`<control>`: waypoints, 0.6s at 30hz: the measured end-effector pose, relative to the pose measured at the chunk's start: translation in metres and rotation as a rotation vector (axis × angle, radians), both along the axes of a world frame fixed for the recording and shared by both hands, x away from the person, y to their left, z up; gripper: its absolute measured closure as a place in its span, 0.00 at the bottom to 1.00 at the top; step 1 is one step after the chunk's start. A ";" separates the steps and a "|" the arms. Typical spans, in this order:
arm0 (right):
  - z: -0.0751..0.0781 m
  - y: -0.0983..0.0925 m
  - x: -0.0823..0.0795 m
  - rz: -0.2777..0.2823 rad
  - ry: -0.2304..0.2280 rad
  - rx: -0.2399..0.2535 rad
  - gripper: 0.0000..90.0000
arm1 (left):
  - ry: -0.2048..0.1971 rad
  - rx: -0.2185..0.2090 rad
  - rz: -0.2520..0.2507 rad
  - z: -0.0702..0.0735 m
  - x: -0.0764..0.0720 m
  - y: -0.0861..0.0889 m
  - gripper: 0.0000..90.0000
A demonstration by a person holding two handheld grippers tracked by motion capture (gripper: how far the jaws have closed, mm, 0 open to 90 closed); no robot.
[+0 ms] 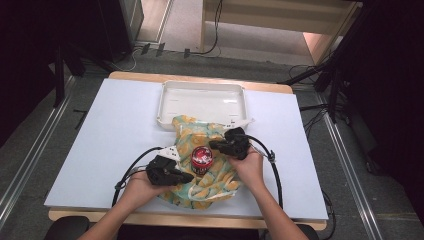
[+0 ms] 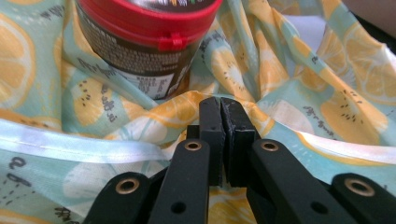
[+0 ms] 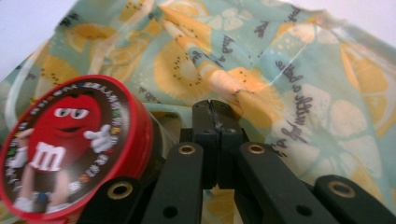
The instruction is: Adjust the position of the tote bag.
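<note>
From the high view, a lemon-print cloth (image 1: 205, 165) lies rumpled on the table (image 1: 110, 140) just in front of a white tray (image 1: 202, 102), with a red-lidded can (image 1: 202, 159) standing on its middle. The left gripper (image 1: 186, 176) rests at the cloth's near-left edge and the right gripper (image 1: 216, 145) on its far-right part, the can between them. In the left gripper view, the fingers (image 2: 212, 126) are clenched on a raised fold of cloth just below the can (image 2: 144, 42). In the right gripper view, the fingers (image 3: 205, 121) pinch another fold, the can's lid (image 3: 70, 140) close at their left.
</note>
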State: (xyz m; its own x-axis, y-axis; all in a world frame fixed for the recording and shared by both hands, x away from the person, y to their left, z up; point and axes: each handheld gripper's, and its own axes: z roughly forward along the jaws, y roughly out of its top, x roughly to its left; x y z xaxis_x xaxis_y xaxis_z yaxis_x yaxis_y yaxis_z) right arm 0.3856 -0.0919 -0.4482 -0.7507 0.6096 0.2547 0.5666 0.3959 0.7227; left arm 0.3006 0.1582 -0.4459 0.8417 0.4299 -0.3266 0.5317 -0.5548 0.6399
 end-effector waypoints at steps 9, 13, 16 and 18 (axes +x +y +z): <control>-0.012 0.000 0.007 -0.001 -0.004 -0.029 1.00 | 0.011 0.029 -0.015 -0.011 -0.005 0.000 0.98; -0.018 -0.001 0.010 -0.011 -0.005 -0.044 1.00 | 0.020 0.033 -0.008 -0.013 -0.007 0.003 0.98; -0.021 -0.002 0.012 -0.022 -0.002 -0.051 1.00 | 0.019 0.042 -0.008 -0.014 -0.009 0.005 0.98; -0.024 -0.002 0.015 -0.032 -0.006 -0.056 1.00 | 0.024 0.043 -0.007 -0.015 -0.010 0.006 0.98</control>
